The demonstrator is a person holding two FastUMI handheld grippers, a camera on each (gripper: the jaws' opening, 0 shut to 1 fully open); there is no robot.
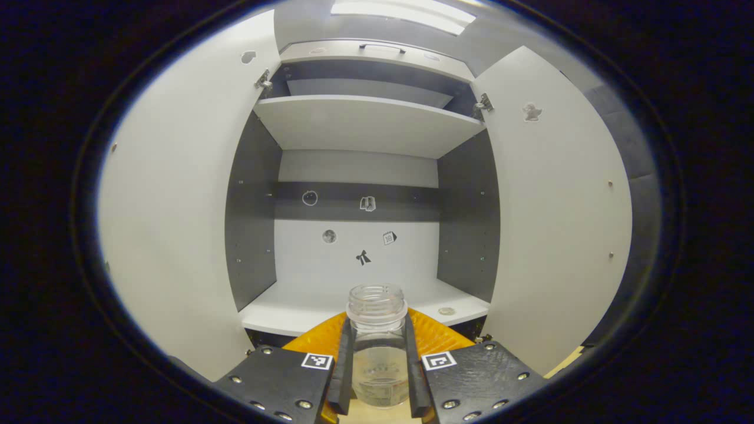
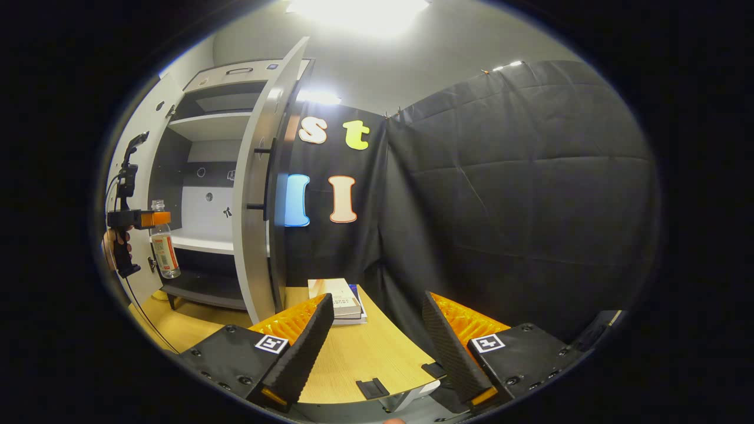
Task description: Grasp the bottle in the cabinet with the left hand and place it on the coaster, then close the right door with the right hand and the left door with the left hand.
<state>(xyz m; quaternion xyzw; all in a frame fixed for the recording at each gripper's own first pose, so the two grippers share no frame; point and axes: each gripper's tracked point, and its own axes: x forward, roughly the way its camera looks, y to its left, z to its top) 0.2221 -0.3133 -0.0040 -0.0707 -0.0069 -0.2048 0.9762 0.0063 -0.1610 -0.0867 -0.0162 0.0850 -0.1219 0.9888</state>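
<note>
In the left gripper view the bottle [image 1: 377, 347] is cut off at its base by the picture's lower edge. A small round item [image 1: 446, 311] on the cabinet shelf right of the bottle is too small to identify. In the right gripper view the bottle's label is unreadably small.

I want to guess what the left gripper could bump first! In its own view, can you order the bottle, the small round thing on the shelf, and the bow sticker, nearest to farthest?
1. Bottle: held between the left gripper fingers, at the bottom centre.
2. Small round thing: on the lower shelf, to the right.
3. Bow sticker: on the cabinet's back wall, centre.
</note>
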